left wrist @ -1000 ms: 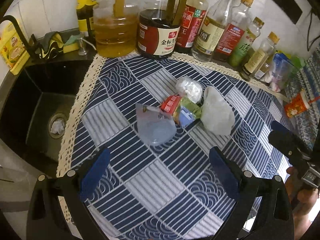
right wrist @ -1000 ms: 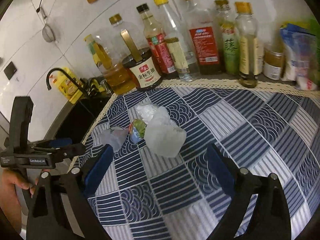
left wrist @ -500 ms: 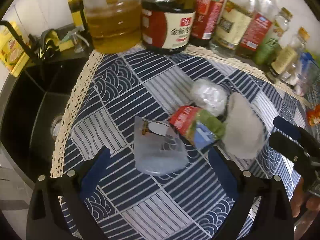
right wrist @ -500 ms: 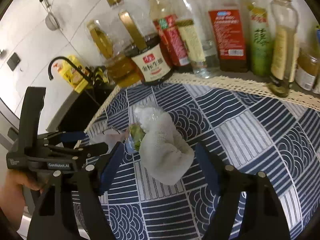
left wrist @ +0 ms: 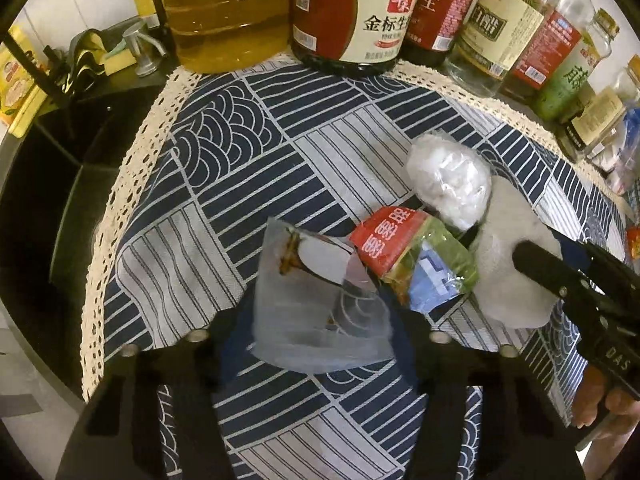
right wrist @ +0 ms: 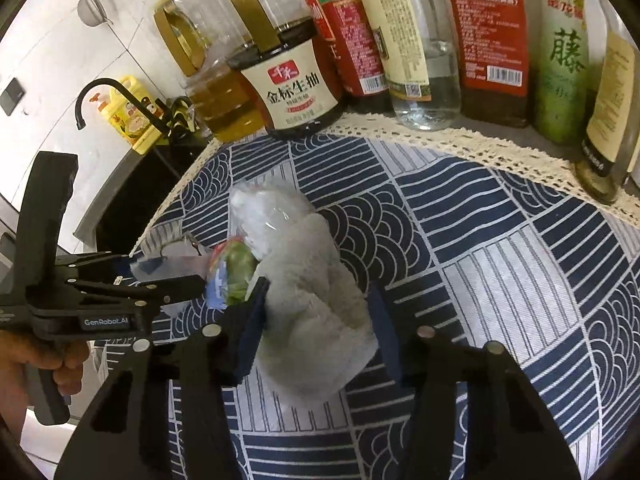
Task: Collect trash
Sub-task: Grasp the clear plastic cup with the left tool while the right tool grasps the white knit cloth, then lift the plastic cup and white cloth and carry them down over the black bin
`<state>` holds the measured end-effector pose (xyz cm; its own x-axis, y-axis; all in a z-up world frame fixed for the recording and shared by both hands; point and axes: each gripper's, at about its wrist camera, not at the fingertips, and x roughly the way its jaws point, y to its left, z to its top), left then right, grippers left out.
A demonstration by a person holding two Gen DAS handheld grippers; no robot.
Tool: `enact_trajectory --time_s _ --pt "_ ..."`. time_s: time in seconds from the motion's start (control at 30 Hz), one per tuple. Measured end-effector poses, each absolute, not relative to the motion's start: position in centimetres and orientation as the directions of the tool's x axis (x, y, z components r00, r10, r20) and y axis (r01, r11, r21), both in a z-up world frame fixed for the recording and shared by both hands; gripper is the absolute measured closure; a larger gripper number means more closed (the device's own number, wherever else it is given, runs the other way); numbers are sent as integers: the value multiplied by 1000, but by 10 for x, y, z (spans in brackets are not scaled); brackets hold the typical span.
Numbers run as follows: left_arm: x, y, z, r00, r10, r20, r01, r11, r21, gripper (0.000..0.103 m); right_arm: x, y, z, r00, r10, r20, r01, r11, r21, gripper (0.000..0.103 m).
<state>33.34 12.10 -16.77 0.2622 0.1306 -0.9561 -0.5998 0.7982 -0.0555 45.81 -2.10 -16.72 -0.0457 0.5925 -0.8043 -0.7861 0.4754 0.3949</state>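
Note:
A pile of trash lies on the blue patterned cloth [left wrist: 224, 184]. A clear plastic bag [left wrist: 316, 312] sits between the fingers of my left gripper [left wrist: 316, 344], whose jaws are narrowed around it. A red-green snack wrapper [left wrist: 412, 256] and a plastic-wrapped white wad [left wrist: 448, 180] lie beyond. A crumpled white tissue [right wrist: 316, 300] sits between the fingers of my right gripper [right wrist: 316, 328], which are close on both sides of it. The left gripper shows in the right wrist view [right wrist: 160, 276], the right gripper in the left wrist view [left wrist: 560, 272].
Oil and sauce bottles [left wrist: 352, 12] line the back wall. A black sink [left wrist: 48, 200] with a faucet [right wrist: 96, 96] lies left of the cloth's lace edge. A yellow detergent bottle [right wrist: 128, 116] stands by the sink.
Both grippers have moved forward and down onto the pile. The left now straddles the clear bag, the right straddles the tissue, and both sets of jaws have narrowed.

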Motion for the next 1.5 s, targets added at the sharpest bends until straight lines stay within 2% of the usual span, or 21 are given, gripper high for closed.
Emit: enact_trajectory --time_s 0.17,0.43,1.07,1.5 --pt "332 122 -168 272 126 -954 -589 806 -61 47 454 -17 -164 -39 594 -804 -795 468 385 73" --pt "322 118 -161 299 130 -945 -583 809 -73 47 448 -22 -153 -15 594 -804 -801 474 366 87" --pt "263 88 -121 399 108 -910 -531 837 -133 47 386 -56 -101 100 586 -804 -818 509 269 87" --pt "189 56 -81 539 13 -843 -367 903 -221 47 283 -86 -61 240 536 -809 -770 613 178 87"
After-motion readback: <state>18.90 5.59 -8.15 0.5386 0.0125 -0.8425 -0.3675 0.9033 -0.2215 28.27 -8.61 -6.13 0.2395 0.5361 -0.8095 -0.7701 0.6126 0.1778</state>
